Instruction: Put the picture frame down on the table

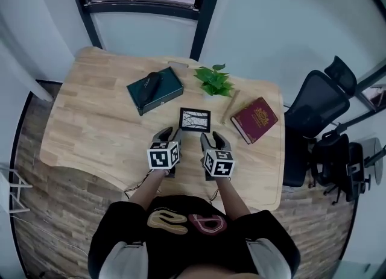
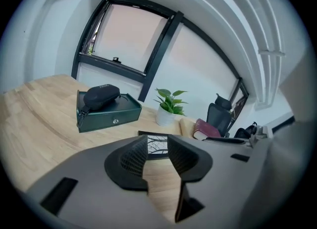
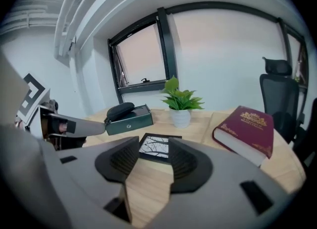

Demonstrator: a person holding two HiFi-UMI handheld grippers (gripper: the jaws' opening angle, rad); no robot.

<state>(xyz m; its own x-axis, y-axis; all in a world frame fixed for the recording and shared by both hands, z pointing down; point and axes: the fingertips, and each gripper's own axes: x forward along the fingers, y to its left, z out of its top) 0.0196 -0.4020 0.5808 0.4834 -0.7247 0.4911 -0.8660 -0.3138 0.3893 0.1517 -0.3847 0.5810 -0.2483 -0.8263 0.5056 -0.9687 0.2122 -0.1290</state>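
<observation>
A small black picture frame (image 1: 195, 119) with a branch drawing lies flat on the wooden table (image 1: 90, 127), just beyond both grippers. It shows between the jaws in the left gripper view (image 2: 157, 146) and the right gripper view (image 3: 156, 147). My left gripper (image 1: 169, 134) is open and holds nothing, a short way behind the frame's near left corner. My right gripper (image 1: 211, 139) is open too, behind the frame's near right corner. Neither touches the frame.
A dark green box (image 1: 155, 90) with a black pouch on top sits behind the frame to the left. A potted plant (image 1: 213, 81) stands at the back. A dark red book (image 1: 254, 119) lies to the right. An office chair (image 1: 313, 106) stands off the table's right edge.
</observation>
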